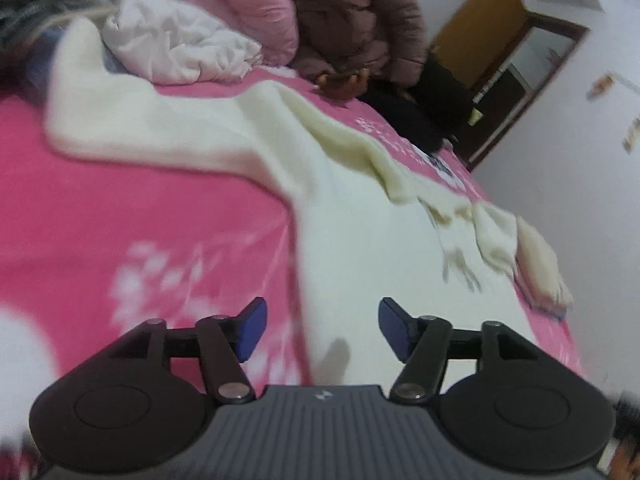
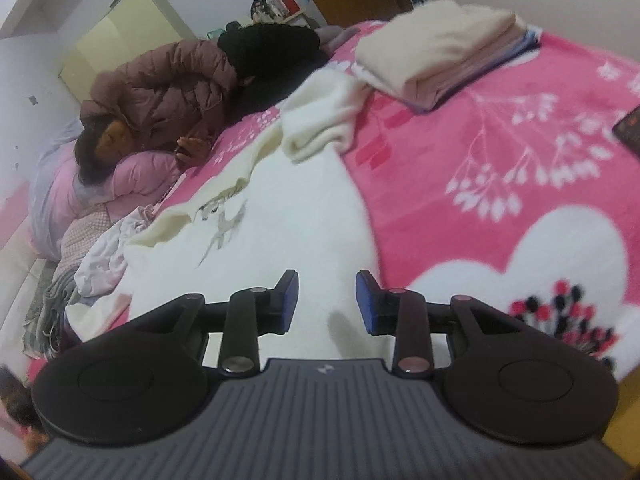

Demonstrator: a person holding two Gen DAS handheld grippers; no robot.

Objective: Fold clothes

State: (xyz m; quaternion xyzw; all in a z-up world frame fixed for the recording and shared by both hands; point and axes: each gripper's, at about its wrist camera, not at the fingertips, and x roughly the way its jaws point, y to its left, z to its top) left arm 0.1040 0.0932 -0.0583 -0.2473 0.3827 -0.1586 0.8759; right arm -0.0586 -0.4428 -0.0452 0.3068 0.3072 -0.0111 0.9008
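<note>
Cream sweater [image 1: 352,216]: we find it spread on the pink bed blanket [image 1: 140,220], body flat, hem toward us at the near edge of the bed, neck end toward the far side. Its long axis runs away from both tools. One sleeve [image 1: 132,128] stretches out flat toward the crumpled white clothes [image 1: 176,44]; the other sleeve [image 2: 320,116] is bunched back on itself beside the folded stack [image 2: 436,48].

Left gripper [image 1: 322,330]: jaws apart, empty, hovering at the hem, over the sweater's side edge where cream meets pink.

Right gripper [image 2: 326,302]: jaws apart, empty, over the hem near its other side.

We judge both tools about equally near the hem. The flat body fits either a garment laid ready or one mid-fold; we cannot tell which.
</note>
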